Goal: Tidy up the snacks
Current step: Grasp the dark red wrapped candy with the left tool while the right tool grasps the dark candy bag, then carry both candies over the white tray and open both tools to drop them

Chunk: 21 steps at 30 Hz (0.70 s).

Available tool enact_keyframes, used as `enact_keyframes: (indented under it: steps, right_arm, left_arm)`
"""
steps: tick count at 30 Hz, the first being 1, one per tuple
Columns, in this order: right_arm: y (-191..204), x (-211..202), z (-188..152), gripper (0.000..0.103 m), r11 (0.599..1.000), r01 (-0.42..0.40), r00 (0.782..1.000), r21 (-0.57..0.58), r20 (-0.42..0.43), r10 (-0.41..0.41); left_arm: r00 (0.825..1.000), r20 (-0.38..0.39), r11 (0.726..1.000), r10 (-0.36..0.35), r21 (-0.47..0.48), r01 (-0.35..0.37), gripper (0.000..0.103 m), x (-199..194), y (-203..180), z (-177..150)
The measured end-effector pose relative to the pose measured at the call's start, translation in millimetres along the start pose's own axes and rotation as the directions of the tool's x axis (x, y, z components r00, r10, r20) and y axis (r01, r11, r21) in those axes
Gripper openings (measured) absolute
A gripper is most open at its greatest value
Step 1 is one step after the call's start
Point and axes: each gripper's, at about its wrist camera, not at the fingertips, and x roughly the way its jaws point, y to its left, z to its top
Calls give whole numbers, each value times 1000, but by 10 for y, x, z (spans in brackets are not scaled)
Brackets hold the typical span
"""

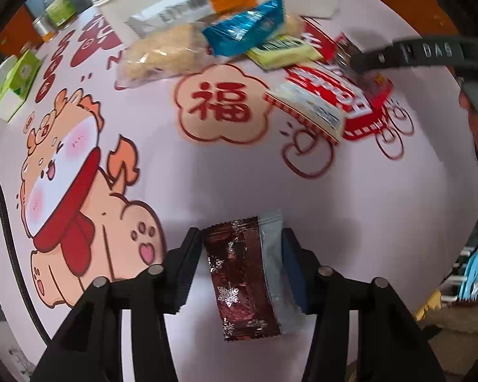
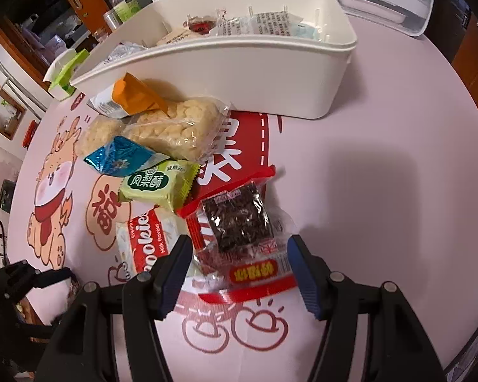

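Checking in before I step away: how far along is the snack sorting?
A few packets already lie in the white bin. The left tool brackets a brown snowflake packet; the right tool straddles a dark snack pack. The rest of the pile, like the green pastry, is still on the table.

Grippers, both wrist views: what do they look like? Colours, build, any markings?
Both match. The left claw and right claw have black angular plastic fingers on linkage arms, with round silver pin heads at the joints. The inner pads are dark blue and ribbed. In the left wrist view, the right unit's finger carries raised lettering, shown mirrored. No cables or sleeves are visible.
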Motion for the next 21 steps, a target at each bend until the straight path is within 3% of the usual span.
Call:
enact_keyframes:
  steps: [4,5,7,8,13,21]
  right_arm:
    - [29,52,40,60,1000,25,1000,-16,8,-25]
    - [40,60,49,48,999,32,999,-22,14,-32]
    - [66,71,60,43,999,38,999,-36,17,-37]
    - [84,62,61,42,998,39,999,-42,24,-38]
    - [161,13,32,41,999,5,1000,-34,26,-4]
    - [282,-403,-48,41,997,-64,992,-41,103,68]
  left_arm:
    - [1000,-1,999,4,-32,-4,43,-16,147,48]
    - [1000,-4,999,2,-36,-2,43,-17,158,55]
    - [1000,-15,999,-7,-42,7,41,-39,139,55]
    - [1000,-13,998,-27,-51,26,12,-53,155,53]
    - [997,-10,992,-79,-102,77,14,-141,258,209]
    - [991,84,990,-101,-89,108,14,-533,303,544]
